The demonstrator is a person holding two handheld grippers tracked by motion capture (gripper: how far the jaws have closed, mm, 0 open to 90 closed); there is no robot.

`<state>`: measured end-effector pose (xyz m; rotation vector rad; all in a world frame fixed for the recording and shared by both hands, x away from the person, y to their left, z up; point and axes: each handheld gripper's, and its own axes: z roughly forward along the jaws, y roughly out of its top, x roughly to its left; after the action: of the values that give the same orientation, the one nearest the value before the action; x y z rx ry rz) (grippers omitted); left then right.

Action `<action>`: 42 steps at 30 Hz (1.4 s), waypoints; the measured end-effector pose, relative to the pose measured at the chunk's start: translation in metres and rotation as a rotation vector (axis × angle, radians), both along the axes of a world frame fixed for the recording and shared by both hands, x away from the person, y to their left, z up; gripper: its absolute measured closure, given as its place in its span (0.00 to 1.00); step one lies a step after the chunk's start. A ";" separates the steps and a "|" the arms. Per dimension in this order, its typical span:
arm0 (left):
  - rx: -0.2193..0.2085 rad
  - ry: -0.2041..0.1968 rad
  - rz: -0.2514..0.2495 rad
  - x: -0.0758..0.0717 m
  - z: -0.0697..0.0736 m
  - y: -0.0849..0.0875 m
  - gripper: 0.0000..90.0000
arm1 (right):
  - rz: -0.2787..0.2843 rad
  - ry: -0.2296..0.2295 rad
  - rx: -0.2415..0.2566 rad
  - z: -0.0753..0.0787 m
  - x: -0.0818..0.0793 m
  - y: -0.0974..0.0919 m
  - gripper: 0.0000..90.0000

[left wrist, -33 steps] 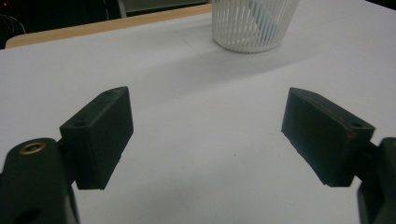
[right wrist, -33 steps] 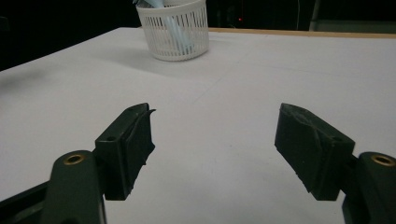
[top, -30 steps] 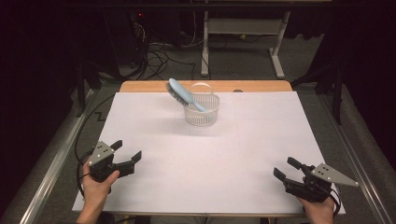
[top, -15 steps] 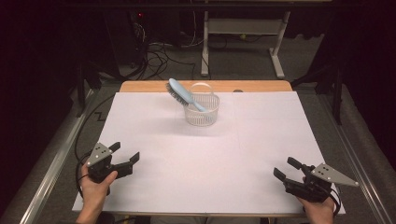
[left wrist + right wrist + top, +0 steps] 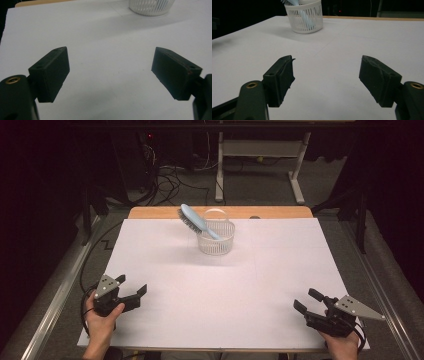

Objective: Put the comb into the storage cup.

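You had a white sheet (image 5: 225, 285) covering nearly the whole table, with only a strip of bare wood (image 5: 150, 213) showing along its far edge, and a small dark mark (image 5: 255, 217) sat on that strip right of the middle. Beyond the far edge, on the floor, lay a tangle of black cables (image 5: 170, 177). A white desk frame (image 5: 220, 170) stood just past them, and a red light (image 5: 150, 136) glowed in the dark.

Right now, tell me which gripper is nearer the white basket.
Left, slightly. The left gripper sits at the near left corner, the right gripper at the near right corner; the white basket stands far, left of centre.
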<state>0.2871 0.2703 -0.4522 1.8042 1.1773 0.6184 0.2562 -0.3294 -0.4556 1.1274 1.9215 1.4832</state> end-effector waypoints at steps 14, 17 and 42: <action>-0.052 -0.006 0.017 -0.003 -0.009 0.003 0.18 | -0.002 0.002 -0.001 -0.001 0.001 -0.001 0.32; -0.065 -0.022 0.023 -0.006 -0.011 0.003 0.17 | -0.003 0.004 -0.001 -0.001 0.002 -0.001 0.32; -0.043 -0.039 -0.016 -0.014 -0.022 -0.003 0.18 | -0.032 -0.001 0.016 0.001 -0.001 -0.006 0.32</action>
<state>0.2730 0.2673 -0.4744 1.7564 1.1404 0.6122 0.2549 -0.3356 -0.4547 1.1591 1.8859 1.4849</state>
